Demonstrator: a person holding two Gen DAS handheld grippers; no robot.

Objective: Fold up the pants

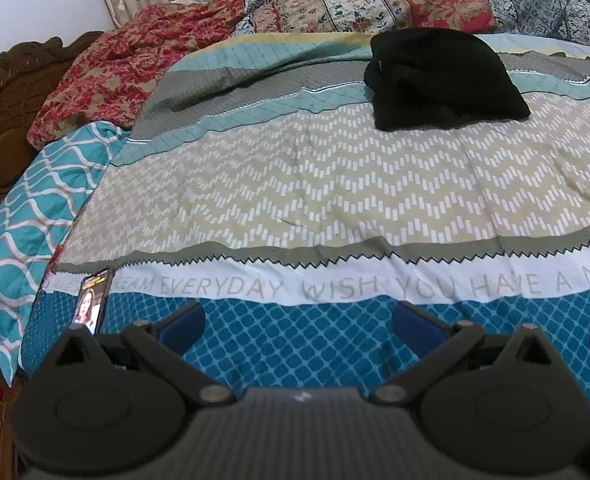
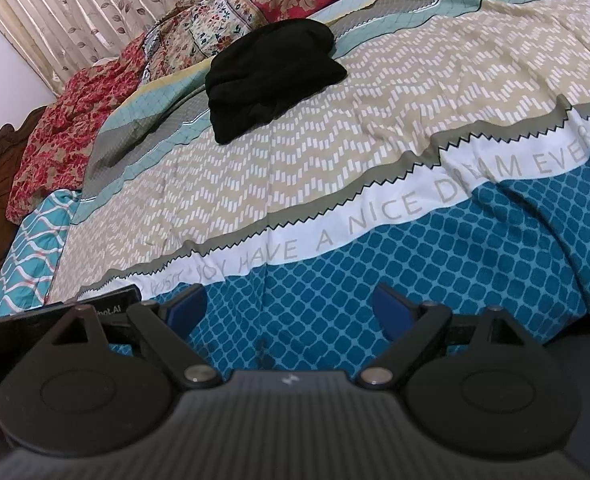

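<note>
Both grippers, left [image 1: 299,322] and right [image 2: 291,306], spread wide, empty, over the bedspread [image 1: 335,200]. Black pants [image 1: 443,78] bunched far across it (near the quilt [image 1: 359,0]). Phone [image 1: 92,304] at left edge.

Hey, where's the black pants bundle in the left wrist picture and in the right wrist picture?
Left wrist view: the black pants lie upper right of centre, on the grey and teal bands of the bedspread.
Right wrist view: the black pants lie upper left of centre.
Shared landmark: the white lettered band crosses the bedspread nearer the cameras than the pants in both.
</note>
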